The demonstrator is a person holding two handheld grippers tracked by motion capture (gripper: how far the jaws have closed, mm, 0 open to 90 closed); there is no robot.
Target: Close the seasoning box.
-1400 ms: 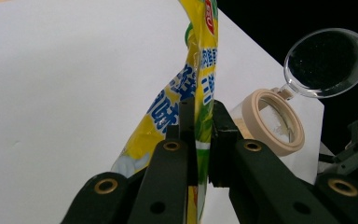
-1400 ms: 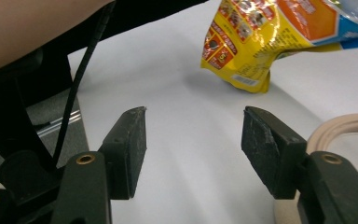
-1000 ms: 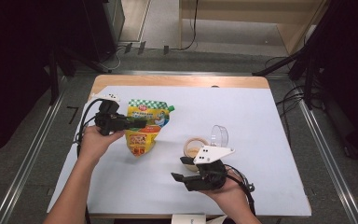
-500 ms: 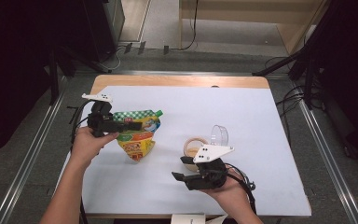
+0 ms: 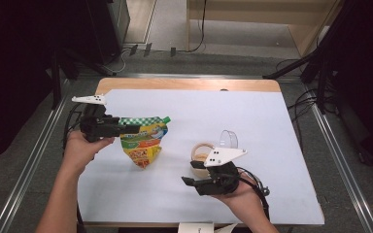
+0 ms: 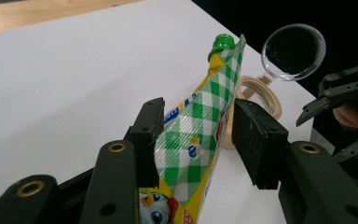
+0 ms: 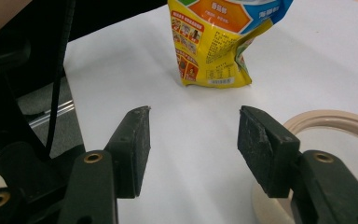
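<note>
Yellow and green spouted pouch (image 5: 144, 140) lying on the white surface (image 5: 184, 199), left of a jar (image 5: 202, 156); left hand-held gripper (image 6: 193, 128) just opening, released, pouch top between its jaws; right hand-held gripper (image 7: 193, 140) open, empty, near the jar.

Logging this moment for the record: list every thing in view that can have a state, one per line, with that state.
Spout pouch: standing upright on the table, green cap on, top edge between the left tool's jaws.
Left tool: open, jaws just been opening, one pad touching the pouch's top edge, the other apart from it.
Right tool: open, nothing between its jaws.
Glass jar: upright, its hinged lid flipped open.
</note>
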